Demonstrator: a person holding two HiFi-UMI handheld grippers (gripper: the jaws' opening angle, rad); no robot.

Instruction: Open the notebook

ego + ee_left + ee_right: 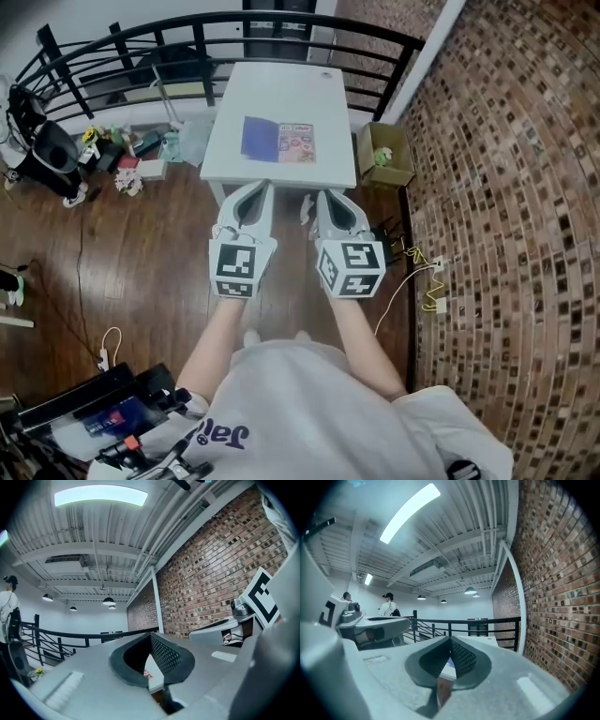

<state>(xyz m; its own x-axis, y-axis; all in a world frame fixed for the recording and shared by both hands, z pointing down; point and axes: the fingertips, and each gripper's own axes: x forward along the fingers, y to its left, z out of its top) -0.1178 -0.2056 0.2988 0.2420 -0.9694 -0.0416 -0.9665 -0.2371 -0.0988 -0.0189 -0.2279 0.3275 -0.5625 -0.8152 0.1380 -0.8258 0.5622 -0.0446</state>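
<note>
The notebook (278,140) lies flat on the white table (281,89), its left part blue and its right part pale with coloured pictures. Both grippers are held side by side in the air short of the table's near edge, pointing at it and touching nothing. My left gripper (253,188) has its jaws together and empty, and so does my right gripper (327,195). In the left gripper view the left gripper (151,637) shows its tips meeting, with a sliver of table below. The right gripper (451,640) looks the same in its own view.
A black railing (141,42) curves behind the table. A brick wall (506,141) runs along the right. An open cardboard box (386,155) stands right of the table. Bags and clutter (122,159) lie on the wooden floor at left, cables (427,281) at right.
</note>
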